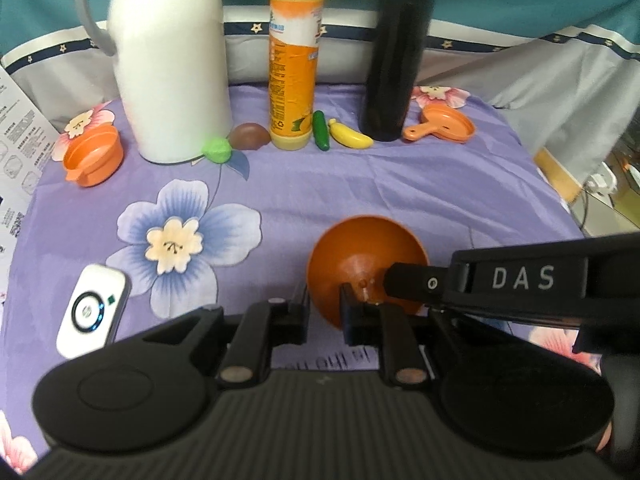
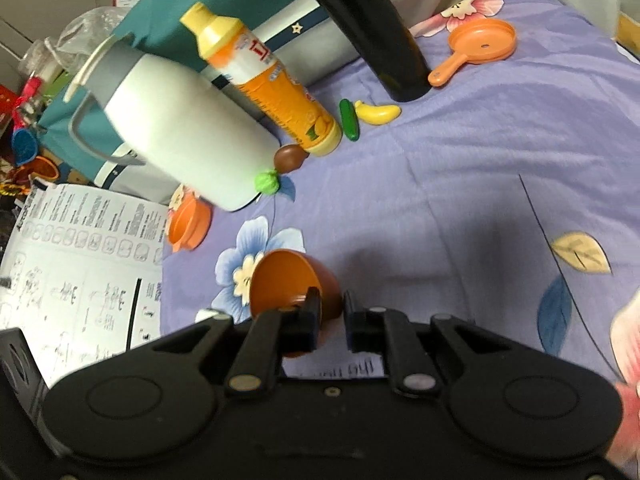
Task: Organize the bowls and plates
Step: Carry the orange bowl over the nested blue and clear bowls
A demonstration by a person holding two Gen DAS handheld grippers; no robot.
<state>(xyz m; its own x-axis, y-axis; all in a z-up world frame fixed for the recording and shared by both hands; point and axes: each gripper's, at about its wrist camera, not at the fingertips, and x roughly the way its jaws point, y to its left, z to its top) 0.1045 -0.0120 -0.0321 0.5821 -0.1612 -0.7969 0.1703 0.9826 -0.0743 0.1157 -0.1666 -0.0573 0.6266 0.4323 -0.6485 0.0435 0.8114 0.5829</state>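
Observation:
An orange-brown toy bowl is held above the purple floral cloth. In the left wrist view my left gripper closes on the bowl's near rim, one finger outside and one inside. My right gripper reaches in from the right to the bowl's inside. In the right wrist view the bowl is tilted on its side, and my right gripper clamps its wall. A small orange pot sits at the left by the white jug. An orange toy pan lies at the back right.
A white jug, an orange bottle and a black flask stand along the back. A toy cucumber, a banana, a brown piece and a green piece lie by them. A white device lies front left.

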